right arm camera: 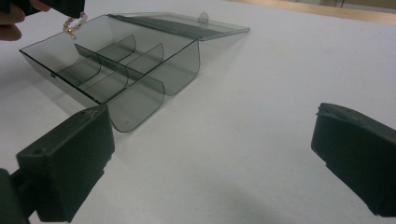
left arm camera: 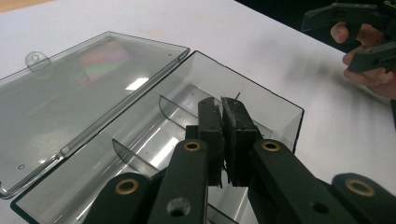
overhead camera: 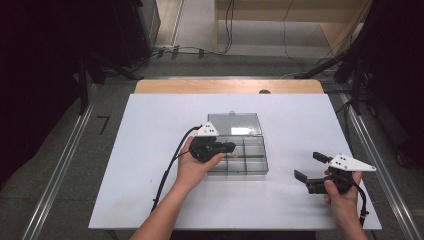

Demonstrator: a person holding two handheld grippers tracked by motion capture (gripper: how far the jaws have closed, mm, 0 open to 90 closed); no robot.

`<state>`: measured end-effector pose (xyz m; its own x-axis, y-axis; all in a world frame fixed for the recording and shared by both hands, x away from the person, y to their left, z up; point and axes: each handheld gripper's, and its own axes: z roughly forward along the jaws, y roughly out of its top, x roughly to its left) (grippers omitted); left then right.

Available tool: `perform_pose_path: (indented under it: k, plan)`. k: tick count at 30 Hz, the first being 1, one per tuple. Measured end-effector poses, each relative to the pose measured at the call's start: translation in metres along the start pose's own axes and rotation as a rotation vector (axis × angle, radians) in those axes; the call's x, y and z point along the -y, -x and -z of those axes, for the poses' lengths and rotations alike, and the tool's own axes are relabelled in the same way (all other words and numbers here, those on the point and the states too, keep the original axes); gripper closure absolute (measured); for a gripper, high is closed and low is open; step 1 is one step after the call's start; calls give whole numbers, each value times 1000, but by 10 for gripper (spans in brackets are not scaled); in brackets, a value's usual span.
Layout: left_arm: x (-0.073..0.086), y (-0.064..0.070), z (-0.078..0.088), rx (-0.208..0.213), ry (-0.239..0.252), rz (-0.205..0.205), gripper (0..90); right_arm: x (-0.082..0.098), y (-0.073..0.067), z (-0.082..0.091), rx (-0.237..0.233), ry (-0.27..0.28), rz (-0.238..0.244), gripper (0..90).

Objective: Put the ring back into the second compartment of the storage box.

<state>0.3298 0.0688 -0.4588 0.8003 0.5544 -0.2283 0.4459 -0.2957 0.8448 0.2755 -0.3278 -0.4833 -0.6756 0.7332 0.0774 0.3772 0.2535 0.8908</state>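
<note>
A clear smoky plastic organiser box (overhead camera: pixel 240 172) lies open mid-table, its lid (overhead camera: pixel 235 124) folded flat behind it and curved dividers inside. My left gripper (overhead camera: pixel 231 146) hovers over the box's left compartments; in the left gripper view its jaws (left arm camera: pixel 221 105) are pressed together above the box (left arm camera: pixel 261 100). In the right gripper view a short string of pink beads (right arm camera: pixel 74 25) with a gold end dangles from that gripper over the box's corner (right arm camera: pixel 140 100). My right gripper (overhead camera: pixel 310 166) rests to the right of the box, open and holding nothing (right arm camera: pixel 210 158).
The white tabletop (overhead camera: pixel 150 165) has bare surface left and right of the box. A wooden strip (overhead camera: pixel 225 86) runs along its far edge. Cables trail from both grippers towards the near edge. Dark stands and floor cables surround the table.
</note>
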Motion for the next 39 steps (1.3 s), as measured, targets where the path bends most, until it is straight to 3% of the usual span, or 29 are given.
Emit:
perform_pose_path:
  k: [15,24,39]
  plan:
    - [-2,-9,-15,-9,-20,19,859,1,1,0,0,2,-8,0]
    - [-3,-17,-20,-22,-9,58,859,1,1,0,-2,1,-12,0]
    - [2,-25,-30,-55,-77,58,859,2,2,0,-4,0,-15,0]
